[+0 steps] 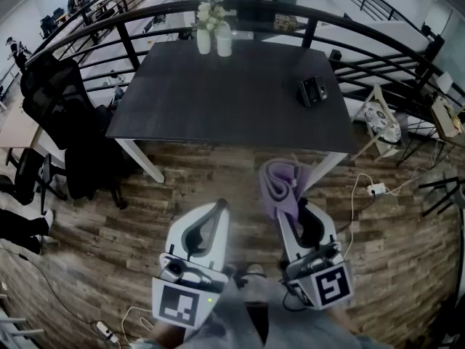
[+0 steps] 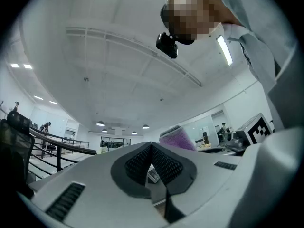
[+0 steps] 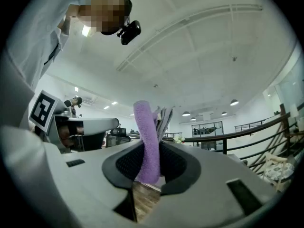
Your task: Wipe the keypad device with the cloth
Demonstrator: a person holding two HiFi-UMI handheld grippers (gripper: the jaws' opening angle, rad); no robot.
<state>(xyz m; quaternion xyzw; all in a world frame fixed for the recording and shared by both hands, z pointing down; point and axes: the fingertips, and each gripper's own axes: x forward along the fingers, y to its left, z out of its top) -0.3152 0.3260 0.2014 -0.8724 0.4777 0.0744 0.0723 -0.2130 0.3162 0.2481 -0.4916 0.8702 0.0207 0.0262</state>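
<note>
Presently the approach is in hand: the right gripper (image 1: 296, 208) is clamped on the folded purple cloth (image 1: 278, 184) and the left gripper (image 1: 218, 208) is closed on nothing, both well apart from the keypad device (image 1: 314, 91) at the far right of the table (image 1: 218, 100), so the next move calls for carrying the cloth forward onto it.

L tool (image 1: 221, 205), R tool (image 1: 294, 203) — white, blk pads (image 2: 164, 165), marker cubes (image 1: 178, 304)

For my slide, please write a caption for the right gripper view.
Right gripper shut on a folded purple fleecy cloth, aimed upward at the white ceiling.
</note>
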